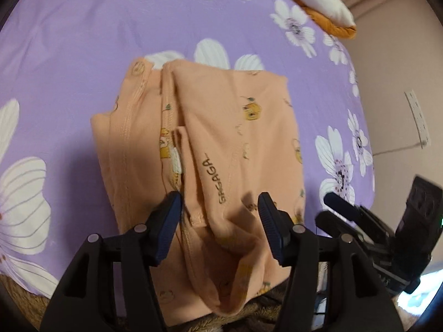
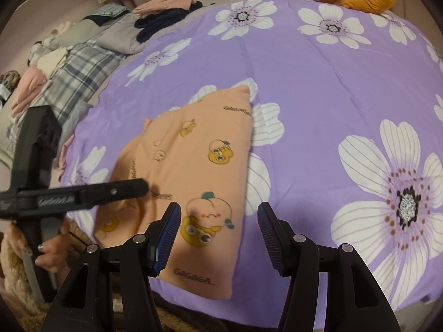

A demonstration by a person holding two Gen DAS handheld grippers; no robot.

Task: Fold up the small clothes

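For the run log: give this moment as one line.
garment: folded on quilt | left gripper: open | right gripper: open, empty

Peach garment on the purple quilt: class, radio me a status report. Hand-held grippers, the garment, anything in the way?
Left hand-held gripper open, over garment's near edge. Right hand-held gripper open, holding nothing. Peach garment lies folded on purple quilt. Nothing in the way.

Two matching black hand-held grippers

The left gripper [image 1: 220, 215] and right gripper [image 2: 218, 227] share one build: angular matte-black plastic arms with triangular cut-outs, round silver pivot pins at the joints, and dark blue ribbed pads lining each fingertip. A hand [image 2: 51, 257] with pale glittery nail polish grips a grey-edged handle.
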